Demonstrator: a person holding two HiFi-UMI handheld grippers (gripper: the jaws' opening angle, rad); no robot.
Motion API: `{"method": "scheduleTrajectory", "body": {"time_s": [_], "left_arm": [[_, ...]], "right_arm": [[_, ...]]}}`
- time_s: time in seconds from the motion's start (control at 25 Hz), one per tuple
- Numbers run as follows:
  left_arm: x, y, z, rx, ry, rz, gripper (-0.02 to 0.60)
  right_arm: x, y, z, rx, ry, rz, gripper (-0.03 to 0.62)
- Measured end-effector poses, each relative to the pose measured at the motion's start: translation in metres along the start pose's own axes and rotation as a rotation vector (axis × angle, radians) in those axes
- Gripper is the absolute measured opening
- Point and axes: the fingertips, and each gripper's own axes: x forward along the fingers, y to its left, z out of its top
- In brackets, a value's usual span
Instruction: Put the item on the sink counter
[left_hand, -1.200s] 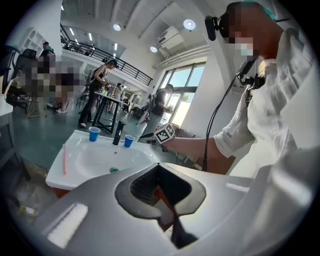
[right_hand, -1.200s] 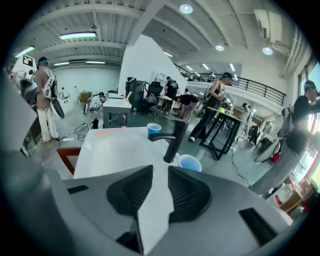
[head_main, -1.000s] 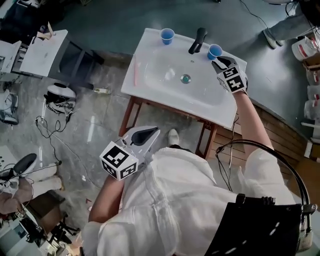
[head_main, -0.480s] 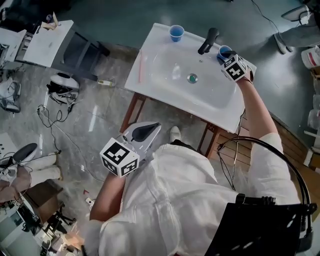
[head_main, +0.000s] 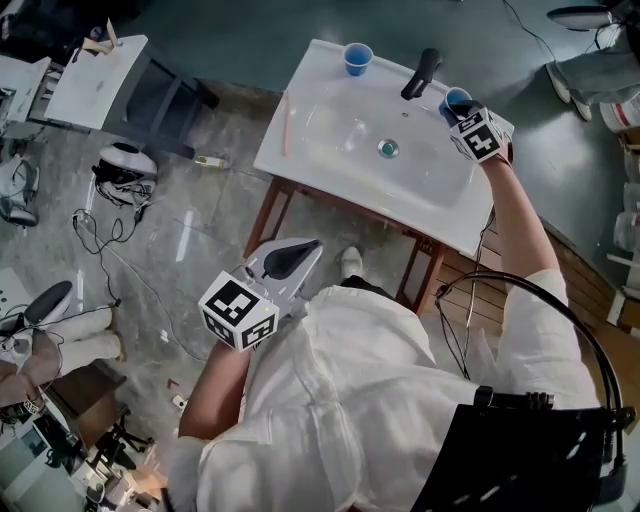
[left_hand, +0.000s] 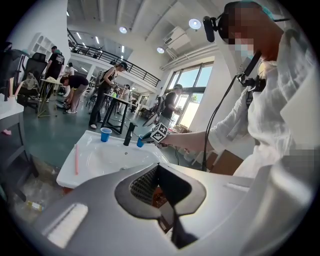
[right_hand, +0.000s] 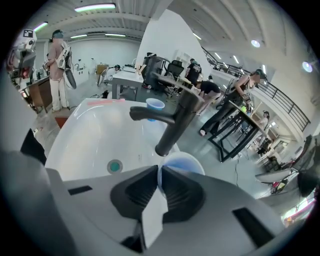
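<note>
— Where's the right arm?
— Stretched over the counter (head_main: 300, 165), right gripper (right_hand: 160, 182) tilted down, jaws just closed onto the blue cup (right_hand: 184, 162) rim
— And the left gripper (head_main: 312, 248)?
— Well short of the counter, jaws together, empty

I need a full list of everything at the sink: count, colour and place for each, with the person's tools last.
sink: one, white, before the person
faucet: one, black, sink's back edge
drain plug: one, green, basin's middle
cup: two, blue, one left of the faucet, one right of it
stick: one, pink, lying on the sink's left rim
left tool: one, grey, shut, empty, off the sink
right tool: one, grey, jaws just been closing, right cup's wall pinched between them
</note>
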Motion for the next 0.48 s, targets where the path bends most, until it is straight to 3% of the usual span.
{"method": "scheduleTrajectory", "body": {"time_s": [0.48], "left_arm": [[-0.062, -0.019, -0.022, 0.054, -0.017, -0.099, 0.005]], "right_arm": [[-0.073, 0.086, 0.020, 0.008, -0.025, -0.016, 0.023]]}}
